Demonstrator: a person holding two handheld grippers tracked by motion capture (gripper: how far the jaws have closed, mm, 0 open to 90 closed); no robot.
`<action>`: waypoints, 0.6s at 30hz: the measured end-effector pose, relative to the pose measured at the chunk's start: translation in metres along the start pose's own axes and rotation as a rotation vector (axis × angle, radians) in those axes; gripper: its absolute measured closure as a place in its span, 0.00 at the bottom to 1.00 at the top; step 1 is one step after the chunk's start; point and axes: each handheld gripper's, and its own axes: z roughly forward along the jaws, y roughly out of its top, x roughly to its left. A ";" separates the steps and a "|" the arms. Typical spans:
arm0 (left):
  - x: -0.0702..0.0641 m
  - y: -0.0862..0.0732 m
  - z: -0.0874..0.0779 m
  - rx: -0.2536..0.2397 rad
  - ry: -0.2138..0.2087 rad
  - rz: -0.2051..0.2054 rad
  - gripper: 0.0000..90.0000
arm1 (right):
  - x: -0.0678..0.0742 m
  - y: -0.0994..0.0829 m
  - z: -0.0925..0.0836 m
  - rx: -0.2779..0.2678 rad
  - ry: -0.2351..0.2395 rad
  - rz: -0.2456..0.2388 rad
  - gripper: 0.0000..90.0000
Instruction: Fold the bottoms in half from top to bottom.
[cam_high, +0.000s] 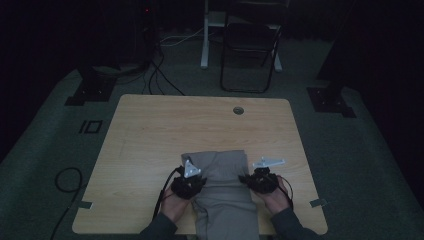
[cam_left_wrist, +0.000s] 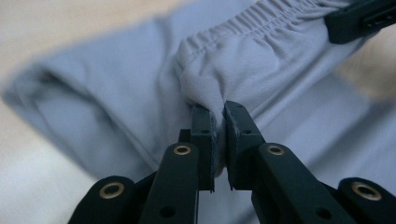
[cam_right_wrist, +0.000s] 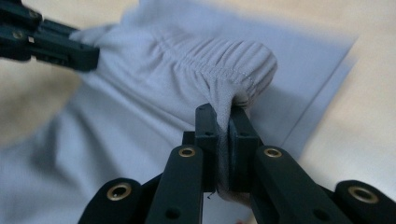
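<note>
Nearest the lens, the left gripper (cam_left_wrist: 218, 109) has its two black jaws pinched on a fold of the grey trousers (cam_left_wrist: 140, 93), right at one end of the gathered elastic waistband (cam_left_wrist: 261, 23). The right gripper (cam_right_wrist: 223, 112) is clamped the same way on the other end of that waistband (cam_right_wrist: 219, 65), cloth bunched between its pads.

Seen from above, the wooden table (cam_high: 150, 130) carries the trousers (cam_high: 220, 170) lengthwise between the two grippers, with the far part folded back towards them and the near end hanging over the table's near edge. The left gripper (cam_high: 192, 181) and right gripper (cam_high: 256, 176) sit on opposite edges of the cloth, level with each other.

Holding both waistband corners probably keeps the band taut and square, so that a fold lies even rather than skewed.
</note>
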 end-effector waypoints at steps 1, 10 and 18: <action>-0.001 -0.005 0.002 0.013 0.004 -0.002 0.93 | 0.002 -0.008 0.003 0.021 0.002 0.000 0.94; 0.017 -0.014 0.018 -0.012 0.033 -0.011 0.93 | 0.000 -0.025 0.024 0.023 -0.002 0.041 0.92; 0.055 0.018 0.046 -0.022 0.056 -0.016 0.92 | -0.021 0.003 0.050 -0.024 -0.053 0.070 0.92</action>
